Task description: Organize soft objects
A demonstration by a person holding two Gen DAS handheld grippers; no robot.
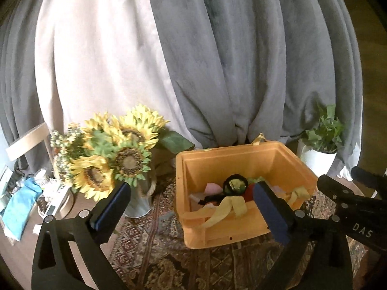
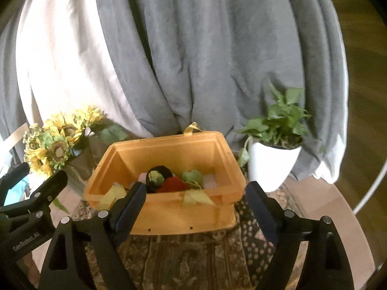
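Orange bin (image 2: 169, 213) standing on a patterned rug (image 2: 183, 261), open at the top, with soft things piled inside: a black and yellow-green plush (image 2: 158, 177), a red piece (image 2: 173, 185) just right of it, a pale green piece (image 2: 192, 177) further right, pinkish bits behind. Yellow fabric strips (image 2: 196, 199) draped over the near rim, one more loop standing up at the far rim. In the left wrist view, same bin (image 1: 217, 229) seen from its left side, a black ring-shaped item (image 1: 235, 183) on top of the pile, a pink soft piece (image 1: 212, 188) to its left, yellow strips (image 1: 227, 209) hanging across the near wall.

Right gripper (image 2: 197, 203) spread wide, holding nothing, just near of the bin, left finger over the near left part of the rim, right finger beside the near right corner. Left gripper (image 1: 191, 207) likewise spread and unladen, hovering at the near left side of the bin, right finger over the contents, left finger out towards the flowers. Contact with the bin not clear in either view.

Sunflower bouquet (image 1: 113, 154) in a metal pail (image 1: 139, 203) left of the bin. Potted green plant (image 2: 278, 130) in a white pot to the right. Grey curtain (image 2: 193, 60) and pale curtain (image 1: 92, 55) hanging far behind. Blue cloth (image 1: 19, 207) amid clutter at the far left.
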